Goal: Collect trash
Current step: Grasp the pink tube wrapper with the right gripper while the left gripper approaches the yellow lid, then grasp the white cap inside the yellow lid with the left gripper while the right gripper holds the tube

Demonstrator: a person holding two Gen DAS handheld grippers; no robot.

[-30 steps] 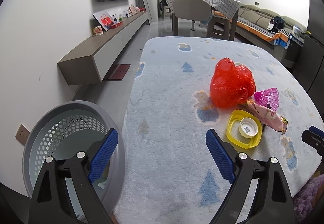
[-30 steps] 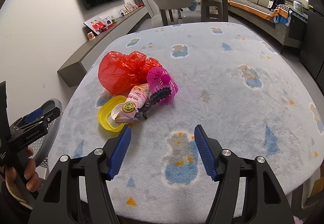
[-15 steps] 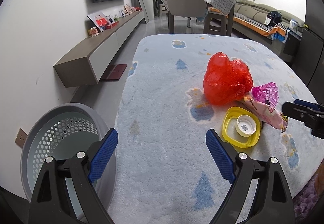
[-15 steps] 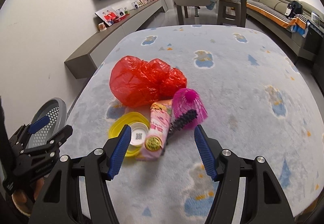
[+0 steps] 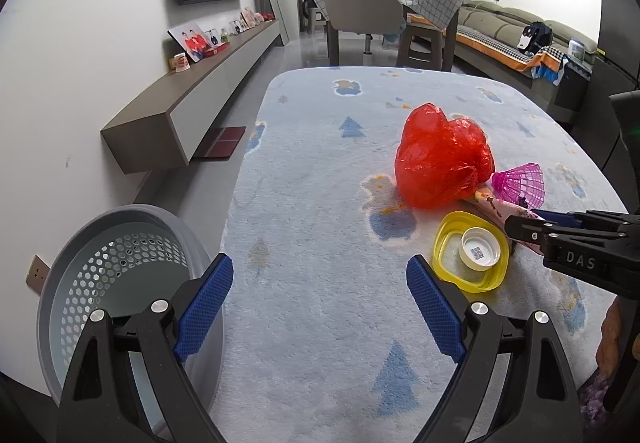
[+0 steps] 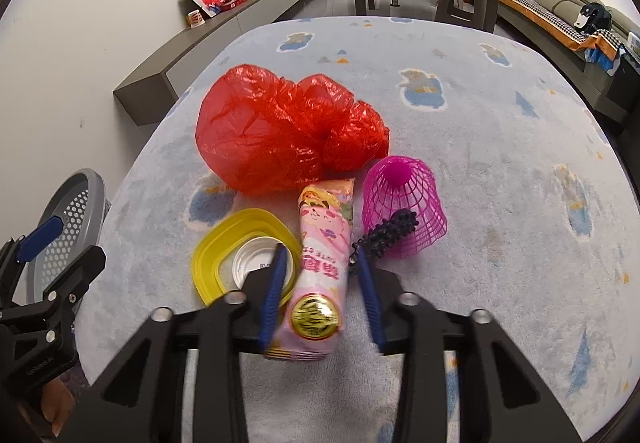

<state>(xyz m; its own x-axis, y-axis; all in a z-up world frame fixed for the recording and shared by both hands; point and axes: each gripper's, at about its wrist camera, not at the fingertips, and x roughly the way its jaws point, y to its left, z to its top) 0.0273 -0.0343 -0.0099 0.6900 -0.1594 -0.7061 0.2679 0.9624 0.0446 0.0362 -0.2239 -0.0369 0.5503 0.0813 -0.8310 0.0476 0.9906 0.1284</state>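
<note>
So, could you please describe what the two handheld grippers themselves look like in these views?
Both are alike: the left gripper and right gripper have black, angular plastic arms joined by silver round-headed bolts, each finger faced with a blue textured pad. In the left wrist view, the right gripper's black side bears white letters reading "DAS". No cables or sleeves show clearly.
</note>
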